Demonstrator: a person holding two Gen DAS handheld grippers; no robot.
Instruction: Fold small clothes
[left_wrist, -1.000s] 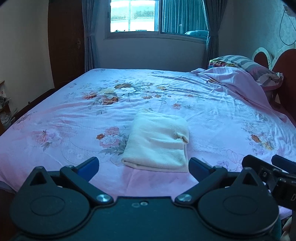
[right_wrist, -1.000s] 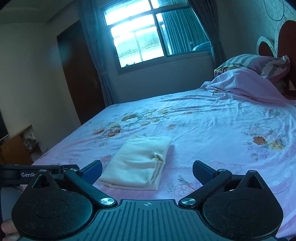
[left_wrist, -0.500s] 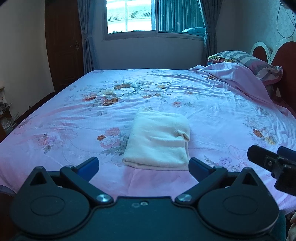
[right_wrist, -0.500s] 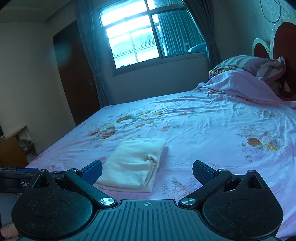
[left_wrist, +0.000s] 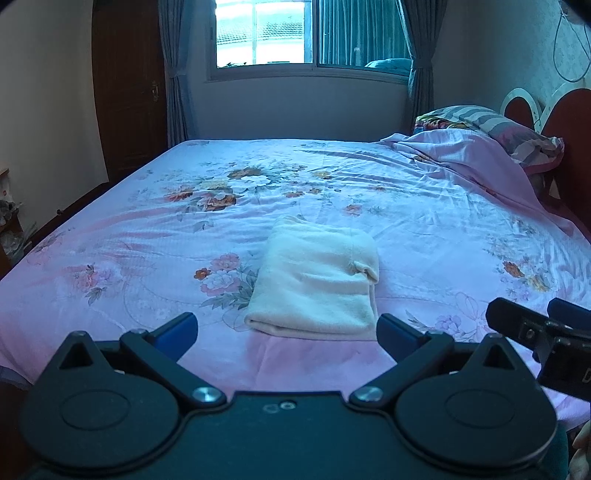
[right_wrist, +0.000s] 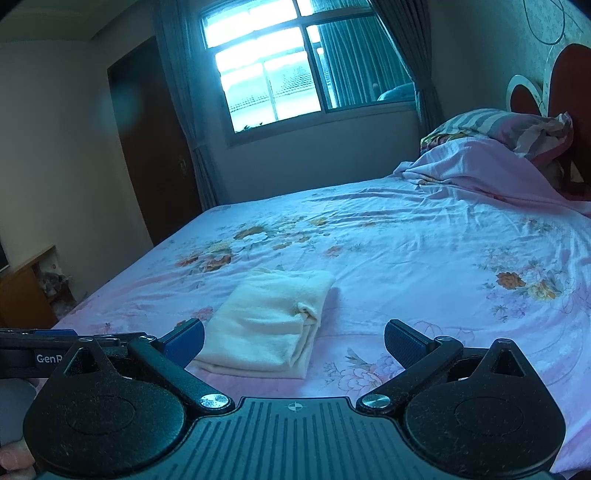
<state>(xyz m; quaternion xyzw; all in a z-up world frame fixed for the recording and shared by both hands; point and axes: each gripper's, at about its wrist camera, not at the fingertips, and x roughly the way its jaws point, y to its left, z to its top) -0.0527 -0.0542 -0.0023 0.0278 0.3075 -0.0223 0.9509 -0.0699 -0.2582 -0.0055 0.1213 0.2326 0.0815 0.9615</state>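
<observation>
The cream garment (left_wrist: 314, 284) lay folded on the bed (left_wrist: 443, 221), at 12 o'clock just beyond the left claw (left_wrist: 286, 328). Both it and the right claw (right_wrist: 293, 341) gaped wide, empty. Best withdraw level, touching no layers.

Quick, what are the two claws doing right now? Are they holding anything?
Left claw: open, holding nothing; the folded cream cloth lies on the bed ahead of it.
Right claw: open, holding nothing.
</observation>
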